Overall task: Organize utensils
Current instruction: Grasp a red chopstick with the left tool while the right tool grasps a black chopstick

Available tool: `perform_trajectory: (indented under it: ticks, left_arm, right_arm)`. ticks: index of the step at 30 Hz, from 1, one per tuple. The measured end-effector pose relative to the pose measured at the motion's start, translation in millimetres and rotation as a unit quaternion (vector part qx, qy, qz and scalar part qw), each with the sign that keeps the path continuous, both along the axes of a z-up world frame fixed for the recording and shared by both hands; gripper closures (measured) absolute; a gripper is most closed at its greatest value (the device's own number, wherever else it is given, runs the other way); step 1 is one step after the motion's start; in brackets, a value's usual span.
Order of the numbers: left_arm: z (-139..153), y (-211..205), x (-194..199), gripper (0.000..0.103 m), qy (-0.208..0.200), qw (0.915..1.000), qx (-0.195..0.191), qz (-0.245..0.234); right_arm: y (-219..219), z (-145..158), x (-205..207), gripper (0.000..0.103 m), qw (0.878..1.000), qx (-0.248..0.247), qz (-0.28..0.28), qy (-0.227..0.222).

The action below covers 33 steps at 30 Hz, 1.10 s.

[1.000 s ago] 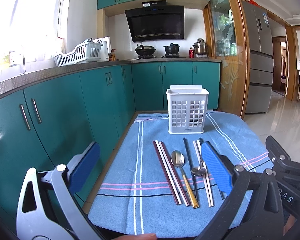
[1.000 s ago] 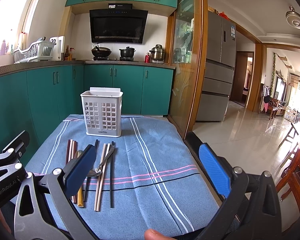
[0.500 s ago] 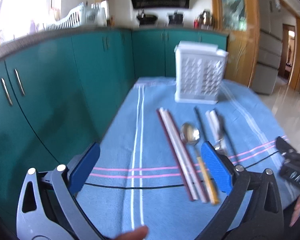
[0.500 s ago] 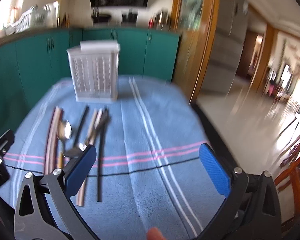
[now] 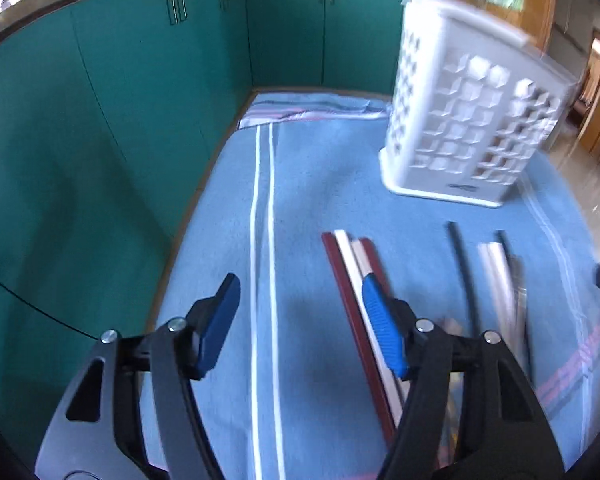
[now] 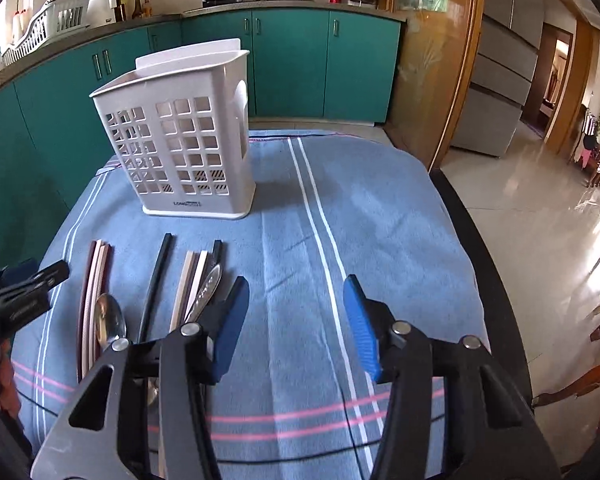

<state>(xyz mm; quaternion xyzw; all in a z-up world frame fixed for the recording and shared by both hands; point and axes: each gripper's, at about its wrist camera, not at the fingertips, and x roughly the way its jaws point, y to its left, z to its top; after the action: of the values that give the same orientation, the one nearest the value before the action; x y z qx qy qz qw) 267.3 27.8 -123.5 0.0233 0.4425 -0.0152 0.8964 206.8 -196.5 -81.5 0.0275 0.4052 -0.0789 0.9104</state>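
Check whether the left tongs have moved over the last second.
Yes. The left tongs have come forward and down toward the white slotted plastic utensil basket, their right pad now over the dark red and white chopsticks.

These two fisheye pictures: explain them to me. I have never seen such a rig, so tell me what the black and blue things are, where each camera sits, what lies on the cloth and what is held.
No robot here: a person holds a two-finger tool in each hand, with a camera on each looking forward along its blue-padded fingers.

One picture is from the left tool, the other from the right tool. Both are open and hold nothing.

On the blue striped cloth stands a white slotted utensil basket. In front of it lie chopsticks in several colours, a spoon and a second metal utensil, side by side.
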Motion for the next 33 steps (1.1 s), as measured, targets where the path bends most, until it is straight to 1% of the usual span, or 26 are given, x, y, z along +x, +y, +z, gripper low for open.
perform_trajectory:
  ticks: [2,4,5,7,10,12,15,18,21,22,23,24,25,26,27,28,29,32,33]
  left_arm:
    - [-8.1,-5.1,9.6,0.038,0.014,0.9999,0.001,-0.009]
    - [-15.1,-10.0,16.2,0.036,0.025,0.9994,0.023,-0.009]
    - [-15.4,-9.9,15.4,0.035,0.017,0.9994,0.027,-0.01]
    - [-15.6,-5.6,15.4,0.035,0.017,0.9992,0.035,-0.004]
    - [-17.0,5.1,18.1,0.034,0.019,0.9993,0.03,0.008]
    - [-19.5,10.8,20.1,0.031,0.021,0.9994,0.027,0.012]
    - [-22.1,14.2,21.3,0.029,0.02,0.9995,0.02,0.011]
    - [-23.5,13.9,22.2,0.029,0.022,0.9995,0.021,0.006]
    - [-26.9,16.9,32.2,0.029,0.029,0.9995,0.012,0.006]
    - [-27.4,19.4,36.7,0.029,0.031,0.9994,0.008,0.01]
    - [-27.2,20.8,40.1,0.029,0.032,0.9994,0.004,0.01]
    - [-27.4,21.0,43.3,0.03,0.034,0.9994,0.003,0.01]
    - [-28.1,20.3,46.7,0.032,0.036,0.9993,0.005,0.009]
    - [-28.5,19.1,49.6,0.034,0.036,0.9993,0.004,0.007]
    - [-28.8,17.6,53.2,0.037,0.037,0.9993,0.003,0.005]
    - [-28.4,16.0,56.8,0.04,0.038,0.9993,0.001,0.002]
    - [-28.3,14.3,61.1,0.045,0.039,0.9992,0.0,0.0]
    - [-29.5,7.3,67.4,0.056,0.039,0.9992,0.0,-0.004]
    - [-29.3,5.2,68.8,0.062,0.038,0.9993,0.0,-0.008]
  right_arm:
    - [-2.7,-7.7,5.3,0.053,1.0,0.0,0.0,0.009]
    - [-4.6,-17.5,14.3,0.053,1.0,-0.001,0.002,0.023]
    - [-5.2,-21.1,17.7,0.053,1.0,0.001,0.004,0.028]
    - [-6.6,-26.0,26.7,0.053,0.999,0.004,0.006,0.037]
    - [-3.9,-27.1,37.7,0.053,0.999,0.0,0.01,0.039]
    - [3.8,-28.0,45.9,0.053,0.999,-0.002,0.022,0.041]
    - [15.3,-30.2,66.4,0.053,0.998,-0.003,0.035,0.048]
    - [31.5,-35.5,92.8,0.053,0.996,0.005,0.056,0.066]
    - [49.6,-47.2,112.4,0.053,0.993,-0.03,0.064,0.092]
    - [52.7,-48.6,114.6,0.056,0.993,-0.035,0.068,0.092]
    - [55.7,-51.4,115.7,0.062,0.992,-0.039,0.07,0.096]
    - [56.8,-51.4,115.4,0.067,0.992,-0.032,0.077,0.095]
    - [56.9,-51.3,116.0,0.076,0.992,-0.021,0.084,0.096]
    - [56.9,-51.4,116.1,0.084,0.991,-0.014,0.089,0.096]
    - [57.6,-51.1,117.5,0.087,0.991,-0.008,0.094,0.097]
    - [59.6,-50.9,118.0,0.093,0.99,-0.009,0.096,0.098]
    - [61.8,-50.7,119.9,0.095,0.99,-0.011,0.098,0.1]
    - [67.9,-50.3,122.2,0.095,0.99,-0.007,0.101,0.101]
    - [68.9,-49.8,123.3,0.095,0.99,-0.002,0.101,0.102]
